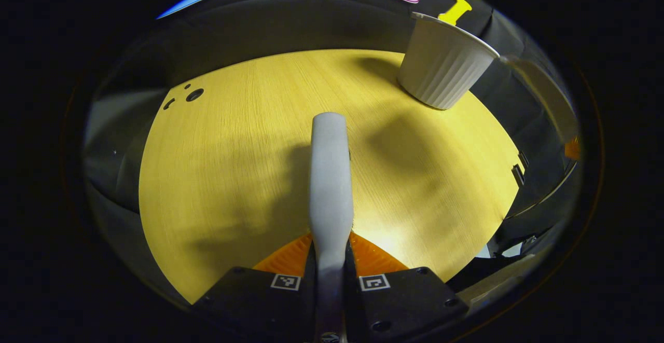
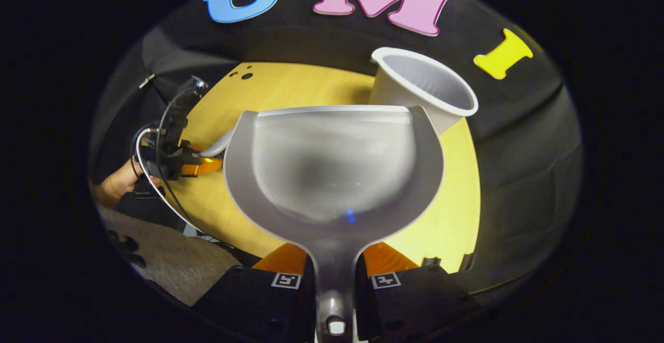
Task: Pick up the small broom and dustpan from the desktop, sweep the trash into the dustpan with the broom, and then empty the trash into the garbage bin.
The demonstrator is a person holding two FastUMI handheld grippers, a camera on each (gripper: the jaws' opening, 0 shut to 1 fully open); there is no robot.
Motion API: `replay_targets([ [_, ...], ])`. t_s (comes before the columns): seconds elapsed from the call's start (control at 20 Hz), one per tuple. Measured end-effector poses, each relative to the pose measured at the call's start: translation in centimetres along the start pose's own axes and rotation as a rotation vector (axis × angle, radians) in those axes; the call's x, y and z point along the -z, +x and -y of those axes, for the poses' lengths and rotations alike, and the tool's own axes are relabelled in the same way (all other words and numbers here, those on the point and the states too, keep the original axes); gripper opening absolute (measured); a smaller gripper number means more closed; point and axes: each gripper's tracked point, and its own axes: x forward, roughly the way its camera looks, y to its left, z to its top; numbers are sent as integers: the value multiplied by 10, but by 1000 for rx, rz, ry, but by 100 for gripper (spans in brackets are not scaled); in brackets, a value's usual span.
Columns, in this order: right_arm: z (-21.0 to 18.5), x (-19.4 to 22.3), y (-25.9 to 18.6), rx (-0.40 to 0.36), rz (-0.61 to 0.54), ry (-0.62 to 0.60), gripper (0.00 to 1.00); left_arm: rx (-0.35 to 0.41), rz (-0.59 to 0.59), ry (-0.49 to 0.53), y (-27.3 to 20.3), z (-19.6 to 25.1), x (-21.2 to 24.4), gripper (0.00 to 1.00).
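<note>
Left tool (image 1: 330, 275) pinches the grey plastic broom handle (image 1: 330, 177); right tool (image 2: 334, 280) pinches the empty grey dustpan (image 2: 332, 166), best kept level beside the white ribbed bin (image 2: 423, 94) on the yellow wood worktop (image 1: 223, 177).

The broom (image 1: 330, 177) shows as a pale handle only, its bristle end out of sight and its lower end lost between the left gripper's (image 1: 330, 260) fingers. In the right gripper view, the dustpan (image 2: 332, 166) hides the bin's (image 2: 423, 94) base and much of the desktop (image 2: 456, 218). The person's hand (image 2: 116, 184) is mostly hidden behind the far gripper.
</note>
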Motion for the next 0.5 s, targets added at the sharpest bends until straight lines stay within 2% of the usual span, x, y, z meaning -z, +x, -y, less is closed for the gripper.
replay_targets([
  [0.05,-9,9,16,-11,-17,14,34,-11,-1,-3,-1,0,0,30],
  [0.1,-14,16,31,-17,-30,21,34,-24,-2,-5,-2,0,0,24],
  [0.2,-19,23,59,-21,-52,45,34,-44,-9,-12,-1,-1,1,30],
  [0.25,-21,24,75,-26,-53,61,34,-52,-9,-18,-1,-1,1,27],
  [0.5,-15,27,132,-12,-55,68,34,-105,-9,-21,0,-5,2,27],
])
